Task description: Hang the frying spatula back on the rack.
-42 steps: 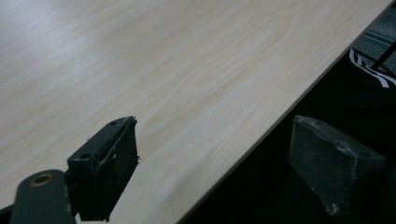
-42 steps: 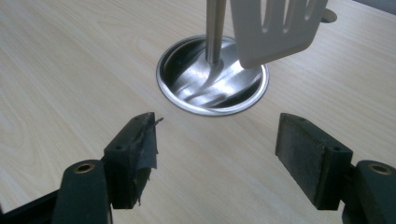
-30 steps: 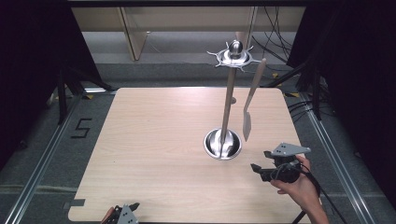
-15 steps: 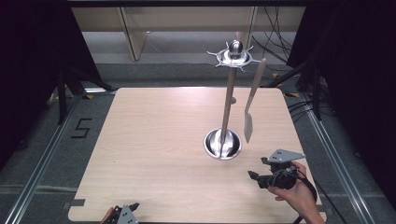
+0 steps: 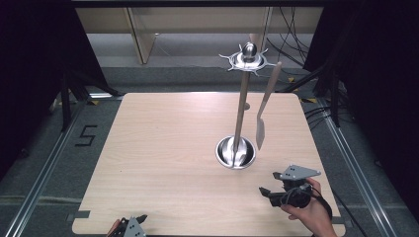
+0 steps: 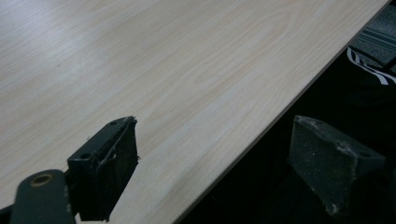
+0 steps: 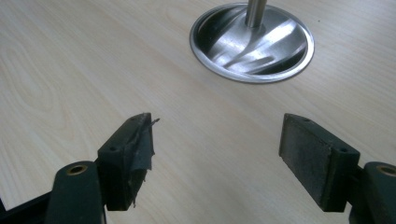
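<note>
The wooden spatula (image 5: 263, 109) hangs from the steel utensil stand (image 5: 237, 153) at the table's (image 5: 158, 148) two o'clock. The right gripper (image 5: 267, 192) sits at five o'clock, jaws spread and empty; the left gripper (image 5: 132, 223) (at seven o'clock) also gapes empty. The hanging step looks finished; next probably calls for resting clear.

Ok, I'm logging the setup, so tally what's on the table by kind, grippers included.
Metal utensil stand: 1
Spatula hanging from it: 1
Grippers: 2, left gripper and right gripper, both open
Total: 4
</note>
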`<state>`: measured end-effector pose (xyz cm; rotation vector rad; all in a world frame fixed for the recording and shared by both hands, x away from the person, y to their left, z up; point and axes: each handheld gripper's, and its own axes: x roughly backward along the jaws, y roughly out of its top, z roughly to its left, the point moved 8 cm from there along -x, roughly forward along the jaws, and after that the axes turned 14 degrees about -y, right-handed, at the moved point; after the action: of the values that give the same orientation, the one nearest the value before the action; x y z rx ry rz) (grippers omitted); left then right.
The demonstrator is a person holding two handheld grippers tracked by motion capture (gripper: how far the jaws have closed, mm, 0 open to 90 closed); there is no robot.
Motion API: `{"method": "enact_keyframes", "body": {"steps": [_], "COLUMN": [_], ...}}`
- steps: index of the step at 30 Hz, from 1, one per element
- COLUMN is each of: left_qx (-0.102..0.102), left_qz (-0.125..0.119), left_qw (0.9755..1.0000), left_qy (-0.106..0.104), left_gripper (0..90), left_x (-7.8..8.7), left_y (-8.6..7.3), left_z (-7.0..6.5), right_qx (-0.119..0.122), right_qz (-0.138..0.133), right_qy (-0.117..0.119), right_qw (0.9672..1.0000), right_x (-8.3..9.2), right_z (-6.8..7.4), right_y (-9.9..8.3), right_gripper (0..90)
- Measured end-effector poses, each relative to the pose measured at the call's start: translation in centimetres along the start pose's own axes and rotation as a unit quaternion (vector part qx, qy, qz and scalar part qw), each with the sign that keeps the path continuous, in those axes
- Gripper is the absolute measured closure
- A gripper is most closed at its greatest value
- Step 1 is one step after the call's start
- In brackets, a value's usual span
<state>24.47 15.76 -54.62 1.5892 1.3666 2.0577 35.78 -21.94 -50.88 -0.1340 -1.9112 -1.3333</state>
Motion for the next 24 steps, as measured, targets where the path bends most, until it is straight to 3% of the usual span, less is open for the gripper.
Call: {"method": "enact_keyframes", "body": {"steps": [2,3,9,10,12,15,18,19,22,24], "left_qx": [0.003,0.002,0.001,0.005,0.004,0.006,0.0,-0.011,0.005,-0.008], "left_qz": [-0.003,-0.001,0.0,-0.001,-0.004,-0.002,0.006,0.008,0.002,0.006], "left_qw": [1.0,1.0,1.0,1.0,1.0,1.0,1.0,0.9999,1.0,0.9999], "left_qy": [0.0,-0.001,-0.001,-0.001,0.0,0.0,0.001,-0.002,-0.003,-0.001], "left_gripper": [14.8,14.8,14.8,14.8,14.8,14.8,14.8,14.8,14.8,14.8], "left_x": [-0.1,0.0,0.0,0.0,-0.1,0.0,0.0,0.1,0.0,0.1], "left_y": [0.0,0.0,0.0,0.0,0.0,0.0,-0.2,-0.1,-0.1,-0.1], "left_z": [0.0,0.0,0.0,0.0,0.0,0.0,0.0,0.1,-0.1,0.1], "right_qx": [0.0,-0.011,-0.004,-0.017,-0.006,-0.007,-0.008,-0.01,-0.004,-0.004], "right_qz": [0.003,0.004,-0.004,0.007,0.0,0.004,0.006,0.01,0.009,0.005], "right_qy": [0.006,0.005,0.002,0.005,0.002,0.004,0.005,0.007,0.007,0.006], "right_qw": [1.0,0.9999,1.0,0.9998,1.0,1.0,0.9999,0.9999,0.9999,1.0], "right_x": [0.1,0.1,0.0,0.1,-0.1,0.0,0.0,0.0,0.1,0.2], "right_z": [0.3,0.6,0.8,1.1,0.9,1.1,1.3,1.4,1.4,1.5], "right_y": [-0.3,-0.4,-1.3,-1.7,-1.9,-2.4,-2.8,-2.9,-3.3,-3.4], "right_gripper": [27.1,27.0,26.8,26.8,26.7,26.4,25.8,25.7,25.2,24.3]}}
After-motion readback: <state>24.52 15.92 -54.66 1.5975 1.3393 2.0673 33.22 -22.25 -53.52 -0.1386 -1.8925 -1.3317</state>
